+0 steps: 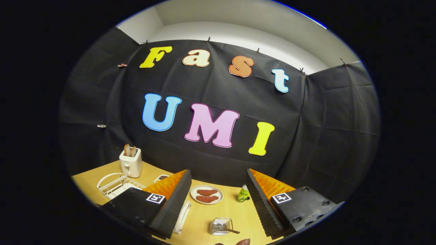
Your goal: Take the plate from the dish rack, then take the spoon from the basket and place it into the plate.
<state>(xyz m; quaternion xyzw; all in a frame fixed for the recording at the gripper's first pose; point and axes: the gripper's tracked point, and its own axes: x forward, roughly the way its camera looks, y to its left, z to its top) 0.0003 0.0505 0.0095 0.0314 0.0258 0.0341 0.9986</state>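
With my two black, orange-backed ribbed fingers (177,200) spread wide apart and nothing between them, my gripper (218,204) hangs above the light wooden table (207,217), gripping nothing. White wire dish rack (117,185) sits beyond my left finger, near the table's far left corner; something white and flat lies in it, can't tell if that's the plate. White toaster (130,162) with two brown slices sticking up stands just behind the rack. Small clear square basket (220,226) sits on the table between my fingers, close in; a dark-handled utensil (227,229), probably the spoon, lies in it with handle poking out toward my right finger. Beyond the basket, round white dish (206,194) holding two reddish-brown patties. Green can (243,194) stands just beside my right finger's inner face. Small bowl with dark contents (161,178) peeks out behind my left fingertip. White flat object (182,212) lies partly under my left finger, can't identify it.
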